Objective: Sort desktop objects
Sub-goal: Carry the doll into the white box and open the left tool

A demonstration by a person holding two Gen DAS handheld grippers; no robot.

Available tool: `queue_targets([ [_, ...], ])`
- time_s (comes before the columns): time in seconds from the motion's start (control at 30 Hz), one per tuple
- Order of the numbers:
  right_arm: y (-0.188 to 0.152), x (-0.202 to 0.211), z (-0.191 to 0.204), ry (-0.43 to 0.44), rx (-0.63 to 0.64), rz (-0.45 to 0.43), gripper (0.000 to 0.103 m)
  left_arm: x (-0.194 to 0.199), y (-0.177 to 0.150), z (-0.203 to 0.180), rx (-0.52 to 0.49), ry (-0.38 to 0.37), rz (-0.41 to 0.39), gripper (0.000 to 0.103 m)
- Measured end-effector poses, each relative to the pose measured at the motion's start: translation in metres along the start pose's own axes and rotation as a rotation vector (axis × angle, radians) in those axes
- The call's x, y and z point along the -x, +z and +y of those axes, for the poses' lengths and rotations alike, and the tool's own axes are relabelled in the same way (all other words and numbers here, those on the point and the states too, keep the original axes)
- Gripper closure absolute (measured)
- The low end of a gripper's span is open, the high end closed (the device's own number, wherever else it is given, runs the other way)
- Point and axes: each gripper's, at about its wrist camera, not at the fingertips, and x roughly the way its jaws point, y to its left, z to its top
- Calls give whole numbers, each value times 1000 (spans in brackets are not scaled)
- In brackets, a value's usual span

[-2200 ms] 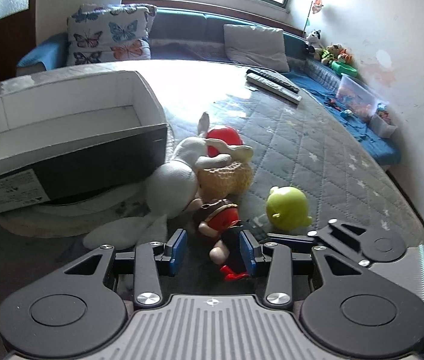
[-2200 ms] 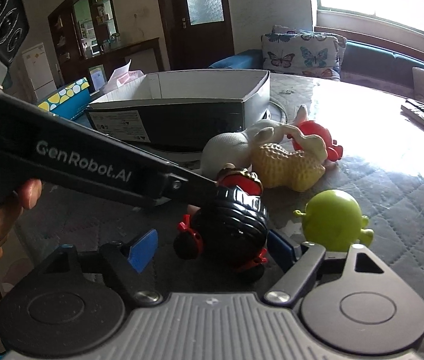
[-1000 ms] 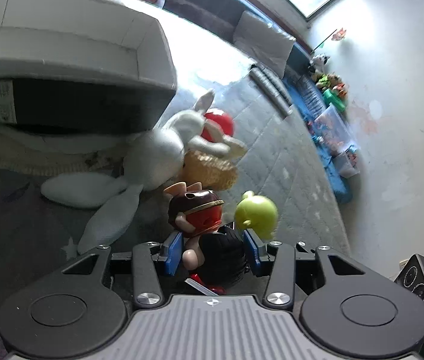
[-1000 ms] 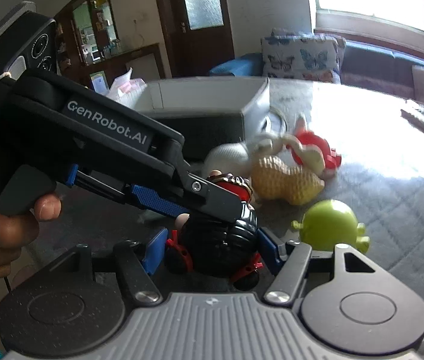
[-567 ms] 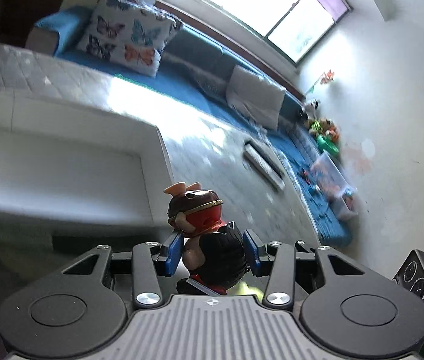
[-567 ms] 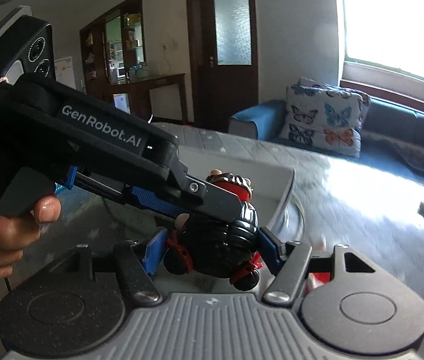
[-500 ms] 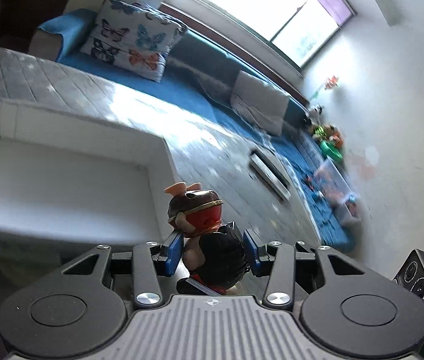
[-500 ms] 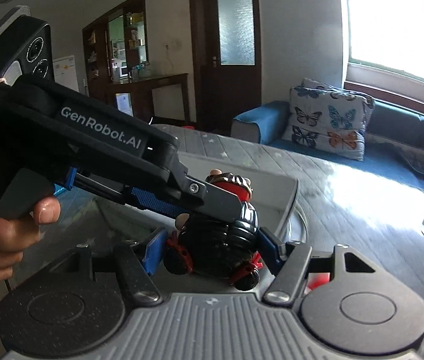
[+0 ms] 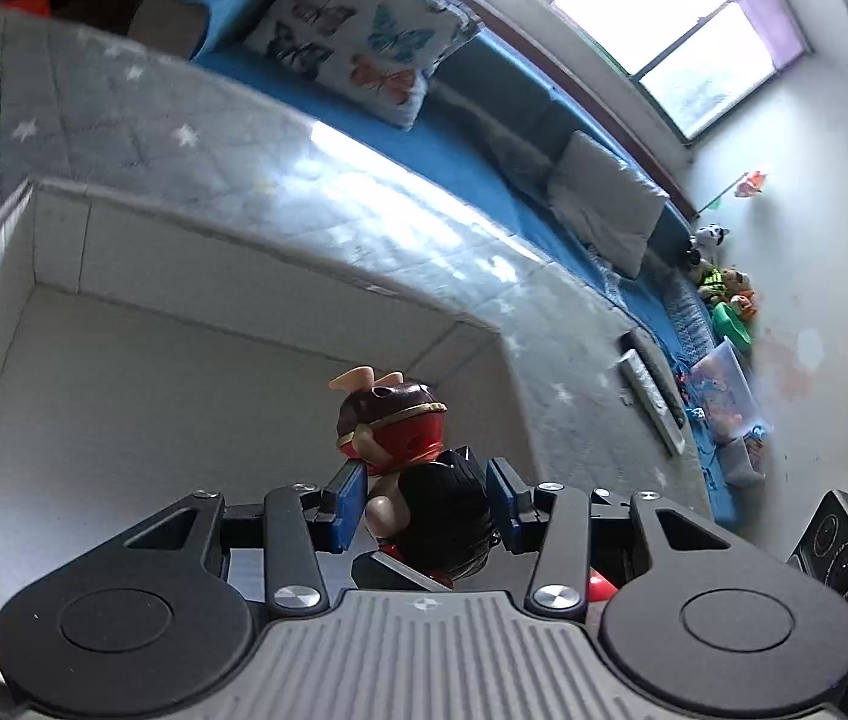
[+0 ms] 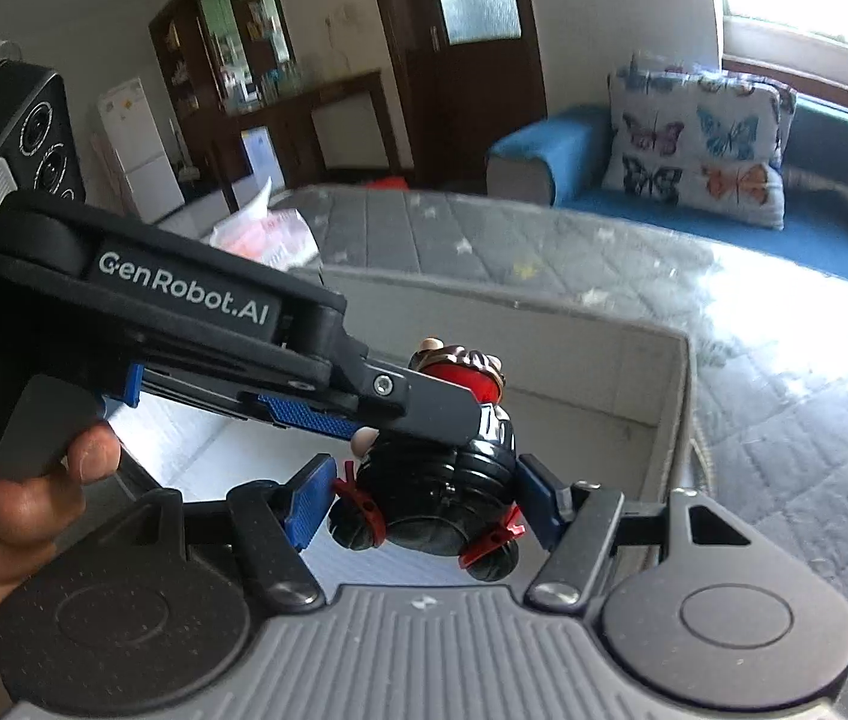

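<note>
Both my grippers clamp the same toy figure [image 9: 424, 468] — my left gripper [image 9: 424, 495] pinches its black body, my right gripper [image 10: 424, 501] squeezes it lower down — and it hangs above the white box [image 9: 124, 396] ahead of me.

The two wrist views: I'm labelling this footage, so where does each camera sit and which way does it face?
Left wrist: on the left tool, looking forward and down into the white box; its own blue pads clamp the toy figure.
Right wrist: on the right tool, facing the door and butterfly cushion; its fingers bracket the figure, and the left tool plus the person's left hand cross the frame.
Shared: the figure, box, quilted table and cushion.
</note>
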Motion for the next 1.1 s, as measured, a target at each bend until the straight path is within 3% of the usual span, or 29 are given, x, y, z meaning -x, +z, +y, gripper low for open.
queue_targets([
  [0.37,-7,-33,12,-19,27,112,36,-21,0,34,72,11,41,57],
  [0.77,-10,-18,38,-127,157,53,32,-22,0,24,72,9,57,60],
  [1.1,-14,-2,32,-192,153,12,31,-15,-1,12,54,-12,36,60],
])
